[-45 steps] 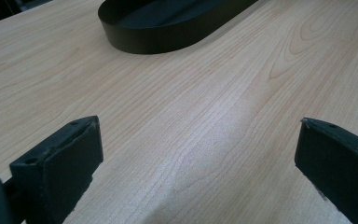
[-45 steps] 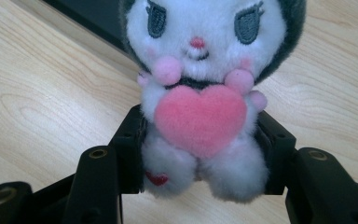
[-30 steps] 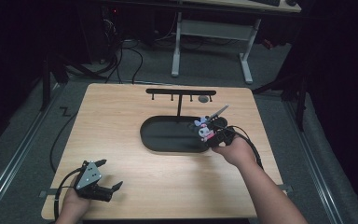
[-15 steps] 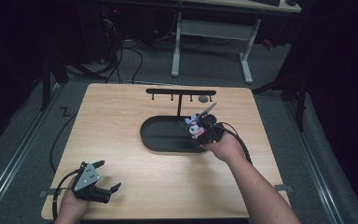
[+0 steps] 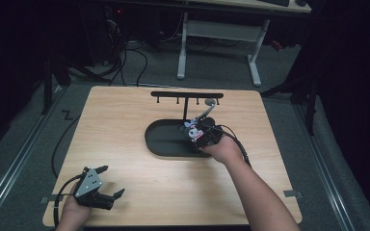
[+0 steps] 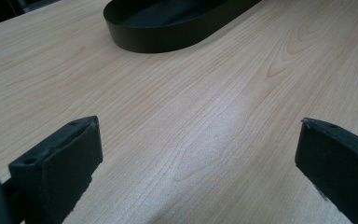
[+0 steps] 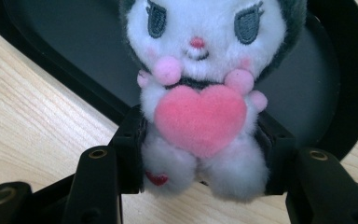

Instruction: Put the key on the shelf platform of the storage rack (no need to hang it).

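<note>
Right gripper view: plush toy [image 7: 200, 93] held, no writing readable

The right claw [image 5: 198, 133] is clamped at the end of an outstretched forearm, while the left claw [image 5: 107, 181] rests gaping wide.

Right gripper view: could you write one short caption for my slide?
Right gripper shut on a plush toy holding a pink heart, above the black oval tray.
</note>
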`<state>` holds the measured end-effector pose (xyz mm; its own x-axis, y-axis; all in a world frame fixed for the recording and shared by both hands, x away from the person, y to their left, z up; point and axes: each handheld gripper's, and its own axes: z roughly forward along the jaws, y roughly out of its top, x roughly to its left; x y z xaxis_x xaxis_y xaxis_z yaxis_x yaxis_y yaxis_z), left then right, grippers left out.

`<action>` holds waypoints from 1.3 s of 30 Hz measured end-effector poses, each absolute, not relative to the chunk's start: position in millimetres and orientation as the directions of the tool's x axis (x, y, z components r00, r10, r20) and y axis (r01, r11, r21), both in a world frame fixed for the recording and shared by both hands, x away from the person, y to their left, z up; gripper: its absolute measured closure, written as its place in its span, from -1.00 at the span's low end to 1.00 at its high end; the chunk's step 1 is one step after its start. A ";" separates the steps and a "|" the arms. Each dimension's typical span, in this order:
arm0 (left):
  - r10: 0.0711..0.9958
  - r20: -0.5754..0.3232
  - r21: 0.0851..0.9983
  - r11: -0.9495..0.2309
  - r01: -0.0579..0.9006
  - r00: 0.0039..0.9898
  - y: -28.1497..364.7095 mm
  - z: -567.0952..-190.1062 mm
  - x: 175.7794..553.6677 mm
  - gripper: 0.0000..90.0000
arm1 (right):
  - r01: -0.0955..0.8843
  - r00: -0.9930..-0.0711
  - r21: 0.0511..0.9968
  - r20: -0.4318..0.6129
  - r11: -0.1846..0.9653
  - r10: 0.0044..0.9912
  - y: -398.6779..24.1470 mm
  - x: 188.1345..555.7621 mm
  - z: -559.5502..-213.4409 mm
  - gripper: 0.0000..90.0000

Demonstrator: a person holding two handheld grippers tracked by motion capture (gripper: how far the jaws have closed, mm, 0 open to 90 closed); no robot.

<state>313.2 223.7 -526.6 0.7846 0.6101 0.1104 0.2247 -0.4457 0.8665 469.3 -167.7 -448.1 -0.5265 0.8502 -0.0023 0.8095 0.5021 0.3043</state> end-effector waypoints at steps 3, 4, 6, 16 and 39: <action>0.607 0.113 0.865 -0.450 0.223 0.787 223.3 -526.2 313.1 -0.97 | 0.811 -0.524 0.307 -0.002 0.499 0.852 -166.2 472.5 -449.6 0.05; 0.607 0.112 0.865 -0.449 0.222 0.787 223.2 -526.1 313.1 -0.97 | 0.811 -0.521 0.305 -0.010 0.499 0.853 -165.6 473.5 -449.7 0.05; 0.606 0.112 0.865 -0.449 0.222 0.787 223.2 -526.1 313.1 -0.97 | 0.810 -0.524 0.297 -0.024 0.506 0.852 -163.4 475.4 -449.9 0.05; 0.613 0.107 0.866 -0.444 0.230 0.783 227.5 -526.2 310.7 -0.97 | 0.795 -0.535 0.323 -0.024 0.513 0.844 -149.7 485.6 -450.2 0.05; 0.611 0.100 0.861 -0.449 0.241 0.785 229.4 -527.2 308.5 -0.97 | 0.813 -0.536 0.251 -0.029 0.525 0.844 -156.5 481.5 -471.0 0.04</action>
